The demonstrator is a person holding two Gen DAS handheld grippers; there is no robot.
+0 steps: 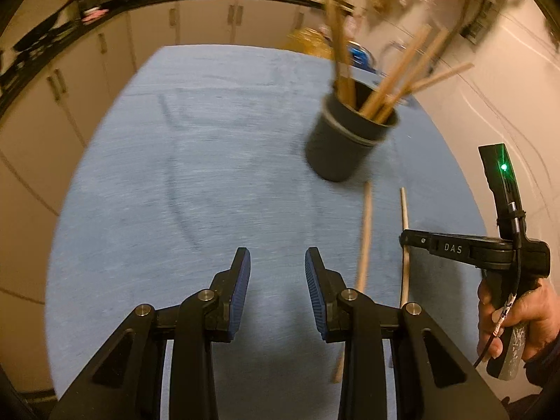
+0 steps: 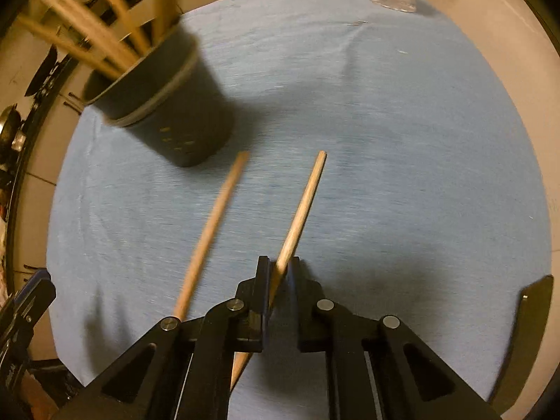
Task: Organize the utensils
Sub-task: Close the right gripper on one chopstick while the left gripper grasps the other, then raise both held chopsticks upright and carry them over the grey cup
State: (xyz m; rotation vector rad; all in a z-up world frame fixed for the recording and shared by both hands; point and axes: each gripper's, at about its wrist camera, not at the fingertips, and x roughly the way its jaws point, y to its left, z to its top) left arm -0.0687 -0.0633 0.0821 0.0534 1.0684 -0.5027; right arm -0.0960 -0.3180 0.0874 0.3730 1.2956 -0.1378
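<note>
Blue cloth (image 2: pixel 385 122) covers the table. Right gripper (image 2: pixel 278 273) is clenched on one chopstick (image 2: pixel 302 206); a second chopstick (image 2: pixel 210 234) lies just beside it, near the dark holder (image 2: pixel 168 105). Left gripper (image 1: pixel 277 266) hangs released, empty. Risk: the off-centre pinch may let the stick pivot or slip. "DAS" reads on the right gripper's arm.

On the table cloth (image 2: pixel 385 122) stood a holder (image 2: pixel 168 105) with several sticks (image 2: pixel 87 31) in it. Before the holder lay two chopsticks, side by side and apart: the left chopstick (image 2: pixel 210 234) on the cloth, the right chopstick (image 2: pixel 301 210) between the right gripper's (image 2: pixel 278 273) jaws.
</note>
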